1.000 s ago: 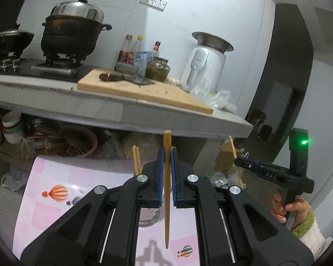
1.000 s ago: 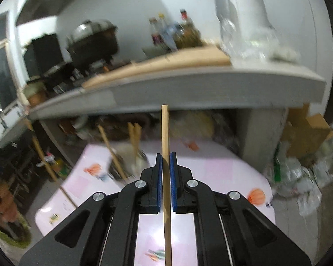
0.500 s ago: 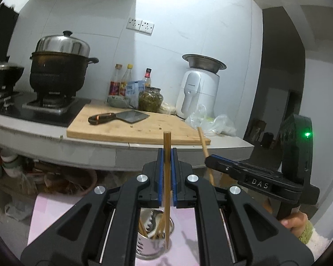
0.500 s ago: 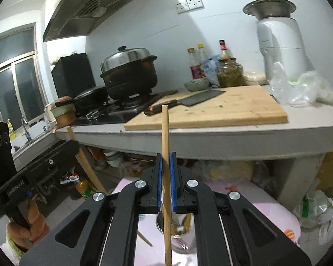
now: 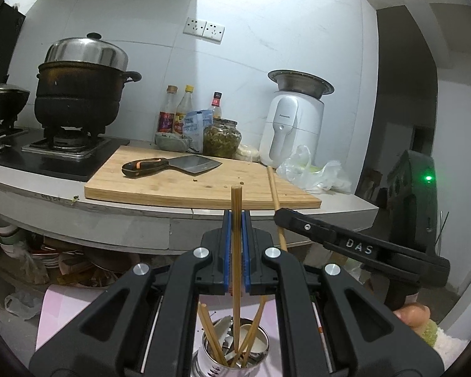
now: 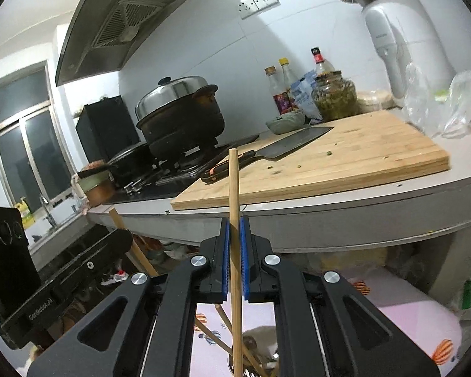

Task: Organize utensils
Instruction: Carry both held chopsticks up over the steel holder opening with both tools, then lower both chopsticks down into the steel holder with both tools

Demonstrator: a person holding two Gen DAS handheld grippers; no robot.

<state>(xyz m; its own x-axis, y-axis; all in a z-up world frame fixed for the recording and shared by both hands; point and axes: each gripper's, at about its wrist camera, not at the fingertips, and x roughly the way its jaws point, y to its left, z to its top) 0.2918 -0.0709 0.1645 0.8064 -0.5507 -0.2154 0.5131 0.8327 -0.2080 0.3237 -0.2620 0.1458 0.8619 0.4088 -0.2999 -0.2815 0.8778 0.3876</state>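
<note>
Between the blue pads of the left gripper [image 5: 236, 216] one square-ended bamboo chopstick [image 5: 236, 251] is pinched upright, its lower end reaching down among the contents of a metal holder [image 5: 235, 356] directly below. Three further chopsticks can be counted leaning in that holder, together with some pale utensils too crowded to count. The holder is placed on a pink mat [image 5: 59, 311] printed with balloons, low in front of the counter.

To the right in the same view, the right gripper [image 5: 285, 215] is seen from the side, and a second chopstick [image 5: 275, 202] is gripped in it, tilted slightly. In the right wrist view this chopstick [image 6: 234, 235] is shown as a round, pale wooden stick, clamped near its middle between pads pressed together on it, its lower end above the holder [image 6: 260, 358].

On the counter [image 5: 125, 216], from left to right, the following are recorded: one lidded black pot [image 5: 78, 94] on the stove [image 5: 59, 150], one wooden cutting board [image 5: 188, 185] bearing one cleaver [image 5: 172, 165], three bottles [image 5: 185, 110], one glass jar [image 5: 222, 138], one white appliance [image 5: 293, 125], and one plastic bag [image 5: 314, 172].
</note>
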